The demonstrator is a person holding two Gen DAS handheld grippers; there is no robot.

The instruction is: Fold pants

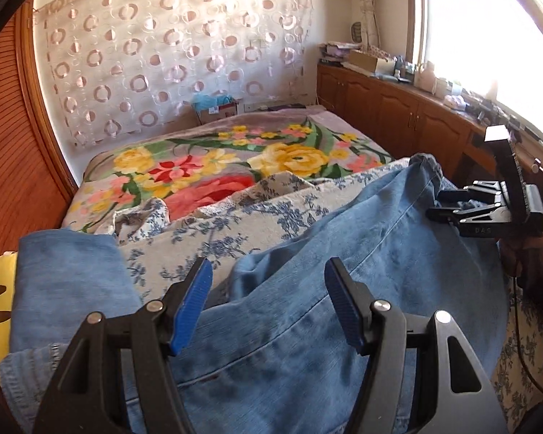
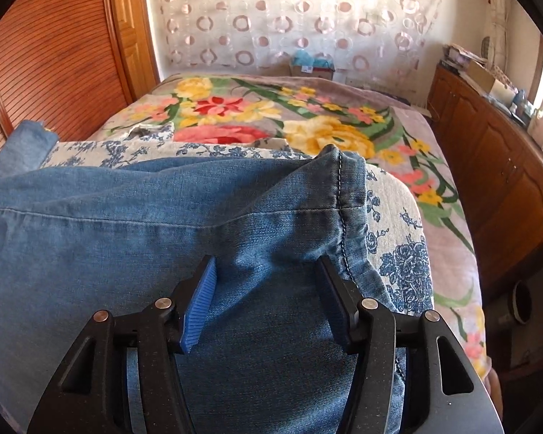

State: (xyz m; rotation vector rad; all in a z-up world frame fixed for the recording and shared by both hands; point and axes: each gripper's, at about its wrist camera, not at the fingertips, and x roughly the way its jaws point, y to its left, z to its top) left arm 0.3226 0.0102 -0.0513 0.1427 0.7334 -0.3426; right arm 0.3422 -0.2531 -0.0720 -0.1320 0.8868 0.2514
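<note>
On the bed's blue-flowered sheet (image 1: pixel 213 231), jeans (image 1: pixel 307 289) are lying spread, hem (image 2: pixel 344 195) at right. Left gripper (image 1: pixel 268 300) — jaws wide, gripping nothing — is hovering over denim. Right gripper (image 2: pixel 266 300) likewise. Advice: both should be pinching matching edges, keeping seams aligned.

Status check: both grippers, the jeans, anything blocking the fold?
Left gripper open over the jeans. Right gripper open at the hem. Jeans spread on the floral cloth, unfolded. Nothing on top of them.
</note>
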